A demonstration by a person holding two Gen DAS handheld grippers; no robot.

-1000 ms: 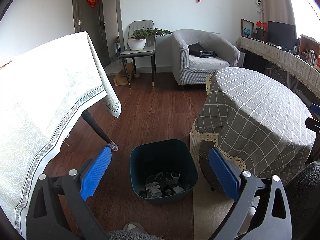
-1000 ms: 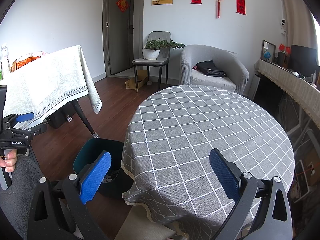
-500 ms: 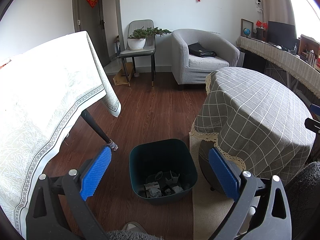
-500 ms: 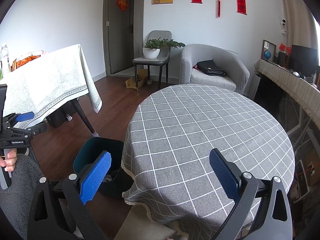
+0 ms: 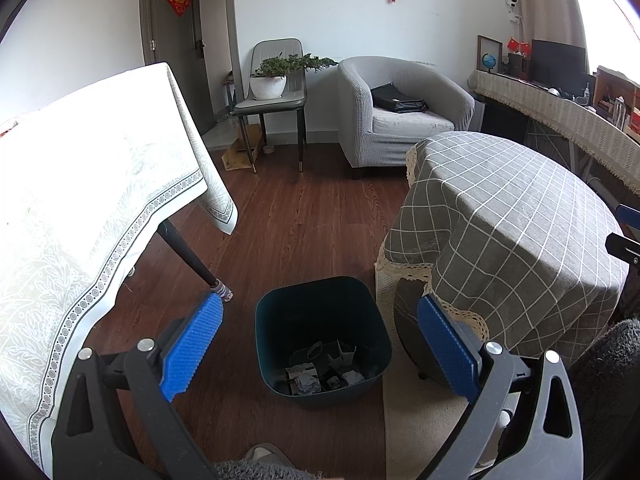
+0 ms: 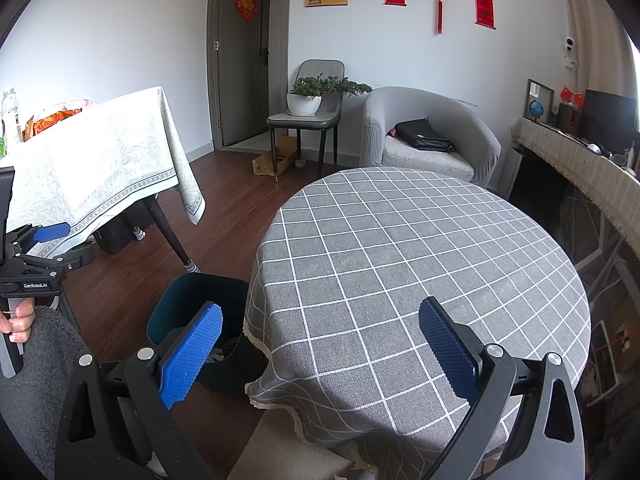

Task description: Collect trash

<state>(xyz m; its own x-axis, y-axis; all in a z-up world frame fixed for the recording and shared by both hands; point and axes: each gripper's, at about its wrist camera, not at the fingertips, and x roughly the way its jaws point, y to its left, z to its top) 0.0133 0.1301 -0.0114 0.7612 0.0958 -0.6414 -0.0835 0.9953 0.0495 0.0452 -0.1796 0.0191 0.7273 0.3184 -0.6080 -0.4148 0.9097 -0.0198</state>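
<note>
Left wrist view: dark green bin [image 5: 322, 336] holds crumpled scraps [image 5: 322, 374]; both tools [image 5: 316, 344] [image 6: 318, 346] gape empty.

Left wrist view: our gripper above the bin.
We hold the left gripper [image 5: 320, 346] with its blue pads [image 5: 191, 352] wide apart over a dark green bin [image 5: 280, 320] containing crumpled scraps [image 5: 320, 372], on the floor just beside the round table [image 5: 512, 232].

L gripper [image 5: 318, 346] jaws wide apart, R gripper [image 6: 320, 346] same, both holding nothing
</note>
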